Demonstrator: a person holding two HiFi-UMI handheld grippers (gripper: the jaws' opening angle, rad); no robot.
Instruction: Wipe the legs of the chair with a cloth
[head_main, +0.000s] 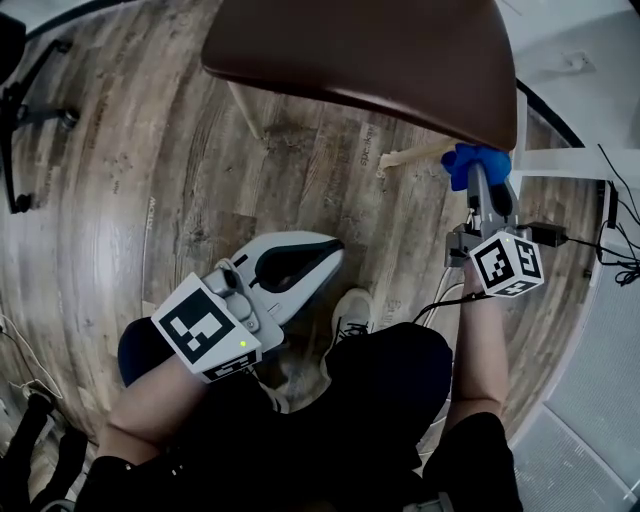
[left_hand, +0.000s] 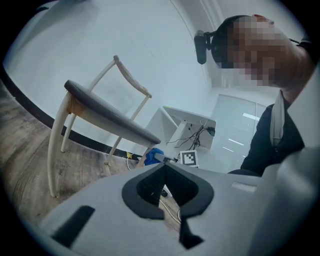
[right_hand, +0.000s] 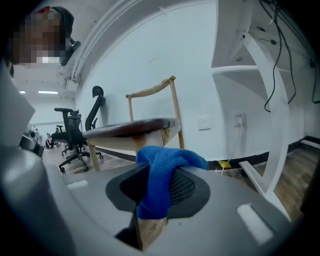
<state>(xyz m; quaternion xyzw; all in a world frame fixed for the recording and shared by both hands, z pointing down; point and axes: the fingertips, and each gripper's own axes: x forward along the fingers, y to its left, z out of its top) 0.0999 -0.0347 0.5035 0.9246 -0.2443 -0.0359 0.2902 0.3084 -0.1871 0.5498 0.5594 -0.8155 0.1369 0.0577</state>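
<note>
Plainly, the right gripper has its jaws clamped on a blue cloth, which bunches out past the tips and touches or nearly touches the nearest chair leg. That leg lies just ahead of those jaws, its length running from under the seat down to the floor. The left gripper is well behind, jaws together on nothing, so the right is the nearer hand.

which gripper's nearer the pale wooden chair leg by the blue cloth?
Right. Right gripper, jaws shut on the blue cloth, is beside the pale wooden chair leg; left gripper is well back.
</note>
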